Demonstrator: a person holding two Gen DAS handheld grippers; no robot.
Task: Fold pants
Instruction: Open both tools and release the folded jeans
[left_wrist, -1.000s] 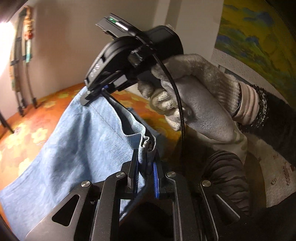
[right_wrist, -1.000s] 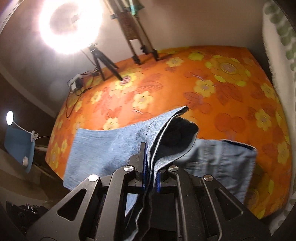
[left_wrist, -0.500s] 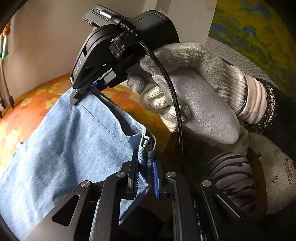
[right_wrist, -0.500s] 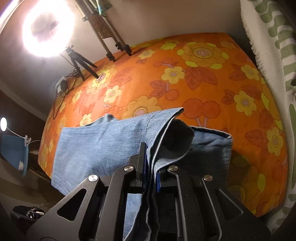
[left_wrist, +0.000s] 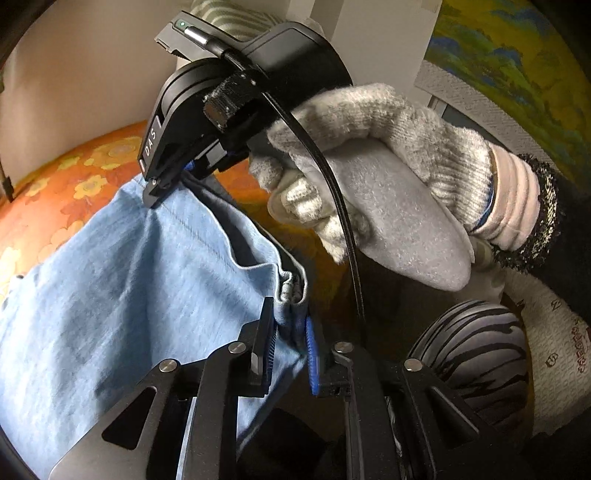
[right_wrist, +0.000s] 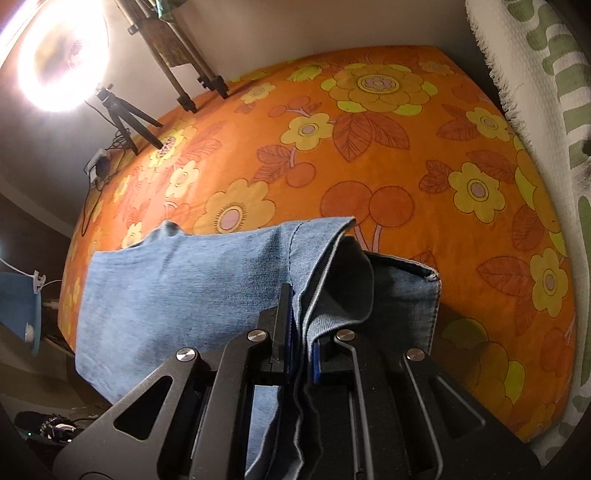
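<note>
Gripping: I am pinching the hem edge of the blue jeans (left_wrist: 122, 306) in both sets of jaws, the left gripper (left_wrist: 290, 332) pressed together on a bunched corner, the right gripper (right_wrist: 301, 341) pressed together on a folded edge.
Jeans position: they are hanging from my two grips and draping down onto the bed's orange floral bedspread (right_wrist: 406, 155); a lower layer with a stitched hem is lying flat on it.
Key relation: the held edge is running straight between my jaws, the right gripper (left_wrist: 162, 184) sitting up and ahead of the left, near it, in my gloved right hand (left_wrist: 369, 177).
Long axis: the denim is stretching away from the jaws toward the bed's far-left side in the right wrist view.
Judgement: I am probably carrying this edge over the flat layer to make a fold; both grippers are equally close to it.
</note>
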